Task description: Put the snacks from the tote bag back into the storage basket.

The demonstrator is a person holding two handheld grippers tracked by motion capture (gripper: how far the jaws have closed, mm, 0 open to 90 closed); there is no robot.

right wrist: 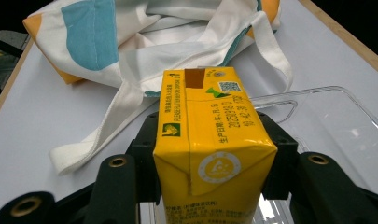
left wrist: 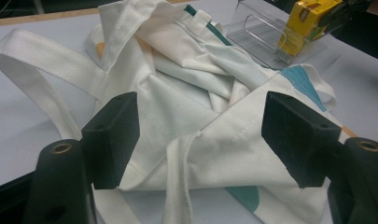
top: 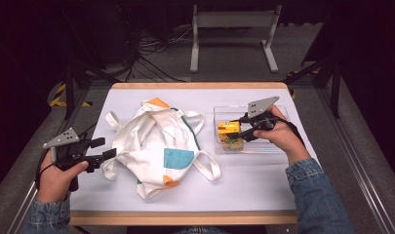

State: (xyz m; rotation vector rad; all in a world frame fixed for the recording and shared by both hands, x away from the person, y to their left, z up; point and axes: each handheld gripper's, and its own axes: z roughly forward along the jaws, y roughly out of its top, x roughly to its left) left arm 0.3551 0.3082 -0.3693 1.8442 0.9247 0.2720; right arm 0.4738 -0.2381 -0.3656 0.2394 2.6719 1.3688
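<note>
A white cloth tote bag [top: 156, 146] with teal and orange patches lies crumpled in the middle of the table. My left gripper [top: 102, 148] stands open at the bag's left edge, its jaws either side of a fold of cloth [left wrist: 200, 140] without pressing it. My right gripper [top: 241, 129] is shut on a yellow drink carton [top: 229, 129] over the clear plastic bin [top: 278, 146]. In the right gripper view the carton [right wrist: 214, 140] sits upright between both pads. From the left gripper view the carton [left wrist: 308, 21] shows far off, above the bin [left wrist: 259, 35].
The bin holds another small item with green print [top: 232, 143] under the carton. The bag's loose handles [top: 208, 165] trail toward the bin. Bare white tabletop [top: 253, 187] lies in front of the bin. A wooden edge [top: 185, 218] runs along the near side.
</note>
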